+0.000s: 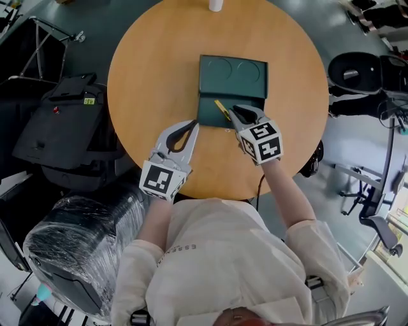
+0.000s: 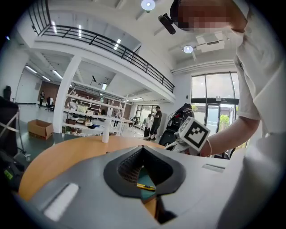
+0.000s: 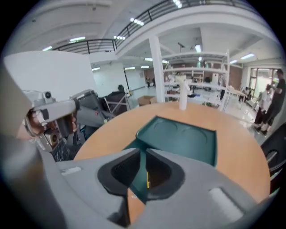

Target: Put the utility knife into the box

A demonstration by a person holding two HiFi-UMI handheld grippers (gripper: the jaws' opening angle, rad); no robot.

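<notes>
A dark green box (image 1: 208, 112) lies open in the middle of the round table, its lid (image 1: 233, 75) folded flat at the far side. The yellow utility knife (image 1: 222, 109) lies in the box's near tray, slanted toward me. My right gripper (image 1: 234, 110) hovers just over the knife's near end with a narrow gap between its tips and nothing pinched there. The right gripper view shows the knife (image 3: 148, 180) below the jaws. My left gripper (image 1: 194, 124) is shut and empty beside the tray's front left corner. Past its jaws I see the knife (image 2: 146, 187) resting on the tray.
The wooden table (image 1: 153, 76) has a white bottle (image 1: 216, 5) at its far edge. A black case (image 1: 64, 121) and a plastic-wrapped chair (image 1: 76, 235) stand on the floor at the left. More chairs (image 1: 357, 73) are at the right. People stand far off (image 2: 156, 120).
</notes>
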